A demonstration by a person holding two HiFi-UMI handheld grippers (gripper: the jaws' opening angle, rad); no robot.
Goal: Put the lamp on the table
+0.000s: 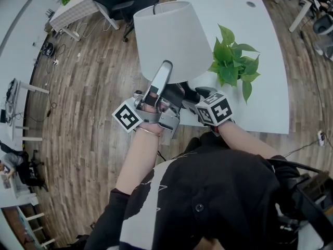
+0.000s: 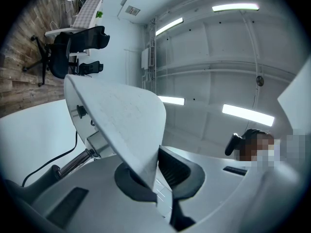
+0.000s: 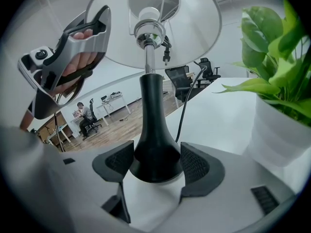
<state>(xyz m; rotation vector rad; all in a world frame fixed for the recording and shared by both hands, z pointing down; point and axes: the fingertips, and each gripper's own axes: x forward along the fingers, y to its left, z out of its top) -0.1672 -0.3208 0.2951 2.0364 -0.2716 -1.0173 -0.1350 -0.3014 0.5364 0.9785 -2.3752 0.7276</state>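
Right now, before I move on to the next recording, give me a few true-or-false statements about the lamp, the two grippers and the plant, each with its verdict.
1. The left gripper is shut on the rim of the lampshade. True.
2. The lampshade is black. False: it is white; only the stem and base are black.
3. The right gripper has a jaw on each side of the lamp base. True.
4. The potted plant stands on the wooden floor. False: it stands on the white table, beside the lamp.
5. The left gripper holds the lamp's cord. False: it holds the shade's rim.
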